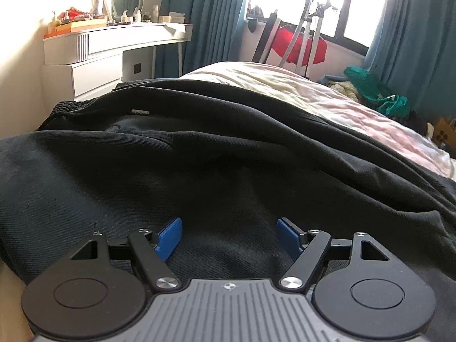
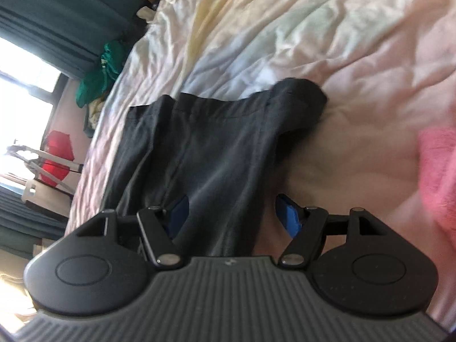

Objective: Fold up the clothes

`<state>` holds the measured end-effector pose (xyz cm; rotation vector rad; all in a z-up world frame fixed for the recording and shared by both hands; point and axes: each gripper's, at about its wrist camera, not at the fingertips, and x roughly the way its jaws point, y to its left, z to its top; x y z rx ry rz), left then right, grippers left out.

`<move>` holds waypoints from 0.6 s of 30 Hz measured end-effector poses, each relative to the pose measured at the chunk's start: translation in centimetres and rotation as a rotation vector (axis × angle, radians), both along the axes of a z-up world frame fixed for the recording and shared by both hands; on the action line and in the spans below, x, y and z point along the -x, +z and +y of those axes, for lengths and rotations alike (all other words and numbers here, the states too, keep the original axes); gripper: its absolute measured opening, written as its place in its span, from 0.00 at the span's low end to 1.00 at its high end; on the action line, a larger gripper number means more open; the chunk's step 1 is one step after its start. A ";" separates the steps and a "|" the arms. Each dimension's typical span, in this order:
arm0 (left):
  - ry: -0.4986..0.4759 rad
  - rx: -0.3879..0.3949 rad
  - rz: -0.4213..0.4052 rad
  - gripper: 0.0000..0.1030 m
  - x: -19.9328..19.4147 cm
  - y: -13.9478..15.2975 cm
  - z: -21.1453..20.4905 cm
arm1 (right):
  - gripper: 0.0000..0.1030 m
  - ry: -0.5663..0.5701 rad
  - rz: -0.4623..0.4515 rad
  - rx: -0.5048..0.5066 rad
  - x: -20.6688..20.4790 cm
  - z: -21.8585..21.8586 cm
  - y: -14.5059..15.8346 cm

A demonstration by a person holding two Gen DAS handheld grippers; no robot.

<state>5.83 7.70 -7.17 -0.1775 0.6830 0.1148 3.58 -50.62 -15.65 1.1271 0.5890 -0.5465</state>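
garment: dark trousers (image 2: 199,148), laid flat on the bed (image 2: 327,42), pale crumpled cover showing on both sides
waistband: elastic end (image 1: 68,105) toward the bed's dresser-side end, seen in L wrist view
long axis: runs away from R tongs, hems at far end; one far corner (image 2: 299,91) bunched up, not flat
L tongs (image 1: 229,235): wide open, nothing gripped, pads (image 1: 169,238) just above the cloth, fabric all round
R tongs (image 2: 230,216): jaws wide, nothing pinched; trousers' side edge passes between them, one pad (image 2: 179,213) over cloth, other over bare cover
nearer hand: both over the garment; R sits at its side edge, L more over the middle, toward waistband
key relation: cloth lies straight ahead of R, lengthwise
judged step: prob. a fold just laid down, next grab not yet begun
next needs: prob. smooth bunched corner, then fold along the length
risk: loose layers may slide on slick cover
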 end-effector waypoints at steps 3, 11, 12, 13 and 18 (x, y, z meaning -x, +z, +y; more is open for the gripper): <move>0.000 -0.005 0.005 0.74 0.0 -0.1 -0.2 | 0.68 0.020 -0.016 0.045 -0.7 0.4 0.6; 0.004 0.011 0.020 0.74 0.1 0.0 -0.1 | 0.69 0.094 -0.096 0.164 -2.4 1.6 2.2; 0.006 0.019 0.030 0.74 0.4 0.0 0.0 | 0.69 0.103 -0.087 0.169 -2.6 1.5 2.1; 0.009 0.030 0.037 0.74 0.9 0.0 0.0 | 0.69 0.113 -0.074 0.172 -2.8 1.3 1.9; 0.023 0.068 0.045 0.77 3.7 1.0 -0.1 | 0.57 0.128 -0.026 0.179 -3.3 0.3 0.9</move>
